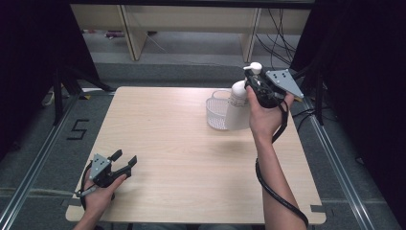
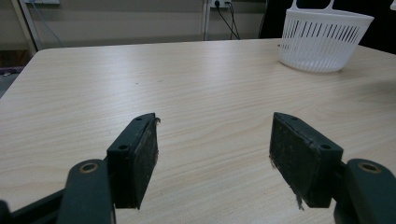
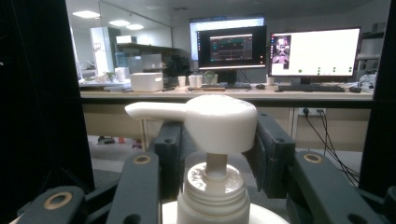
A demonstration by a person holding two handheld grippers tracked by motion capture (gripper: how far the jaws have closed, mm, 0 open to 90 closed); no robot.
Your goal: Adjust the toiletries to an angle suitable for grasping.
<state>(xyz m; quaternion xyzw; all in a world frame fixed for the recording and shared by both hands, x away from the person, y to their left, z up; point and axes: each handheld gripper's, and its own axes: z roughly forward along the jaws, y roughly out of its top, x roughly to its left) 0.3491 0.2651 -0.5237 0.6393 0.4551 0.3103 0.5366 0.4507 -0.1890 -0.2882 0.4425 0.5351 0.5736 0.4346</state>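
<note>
The wooden table (image 1: 182, 158) takes up the middle of the high view. Right of centre in its upper part sits a white slotted basket (image 1: 216, 114); in the left gripper view, at the upper right of the frame, the basket (image 2: 322, 39) looks empty through its slats.

Just beside the basket, to its right, is a white pump bottle (image 1: 238, 108). Whether its base rests on the table or is lifted, I cannot tell. The right gripper (image 1: 256, 91) is clamped around the bottle's neck under the pump. In the right gripper view, the pump head (image 3: 210, 119) sits dead centre, spout pointing left, black jaws pressed in on either side of it.

Down at the lower left of the high view, the left gripper (image 1: 125, 163) rests low over the table with its jaws spread wide and nothing between them.
</note>
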